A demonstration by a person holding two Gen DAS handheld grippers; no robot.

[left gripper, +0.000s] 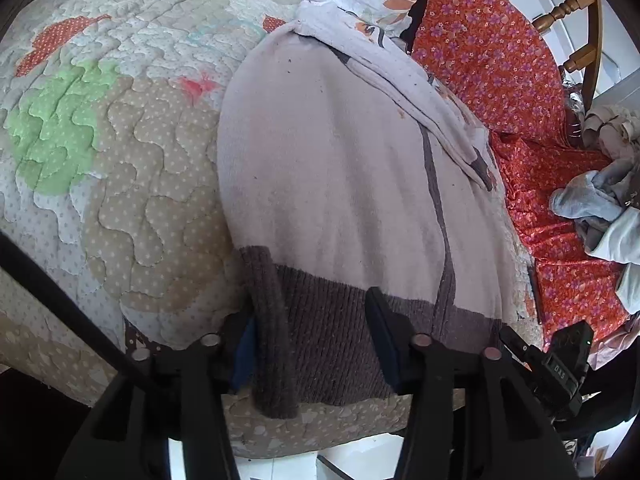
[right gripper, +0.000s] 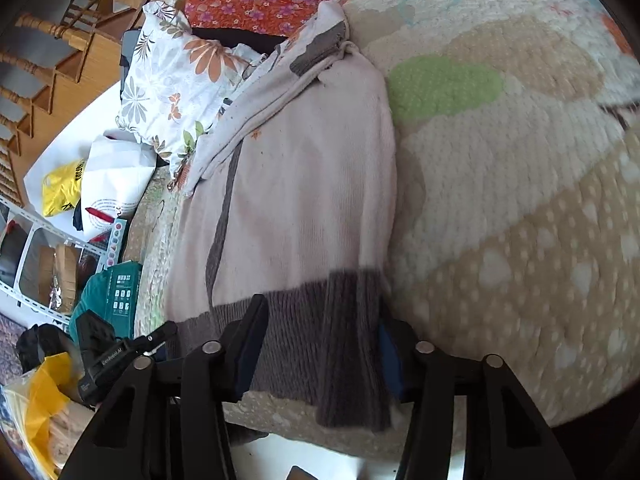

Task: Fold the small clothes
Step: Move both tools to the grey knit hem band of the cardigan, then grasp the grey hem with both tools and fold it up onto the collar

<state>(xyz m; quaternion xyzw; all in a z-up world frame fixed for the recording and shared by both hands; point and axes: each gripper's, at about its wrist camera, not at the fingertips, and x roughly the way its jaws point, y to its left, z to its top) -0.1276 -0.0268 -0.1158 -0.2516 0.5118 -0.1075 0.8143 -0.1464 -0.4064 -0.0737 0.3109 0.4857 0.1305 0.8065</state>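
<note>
A small pale pink knit sweater (left gripper: 340, 168) with a grey-brown ribbed hem (left gripper: 320, 320) lies flat on the quilted bed, one sleeve folded across its top. My left gripper (left gripper: 312, 340) is open with its fingers on either side of the hem's left part, near the bed edge. The same sweater (right gripper: 296, 200) fills the right wrist view; my right gripper (right gripper: 320, 344) is open with its fingers straddling the hem (right gripper: 312, 328). Neither is closed on the fabric.
The patchwork quilt (left gripper: 100, 140) covers the bed. An orange floral cloth (left gripper: 500, 80) and a heap of grey clothes (left gripper: 600, 208) lie to the right. A floral pillow (right gripper: 172, 80), bags and boxes (right gripper: 100, 184) sit beside the bed. Wooden chair (left gripper: 572, 16) behind.
</note>
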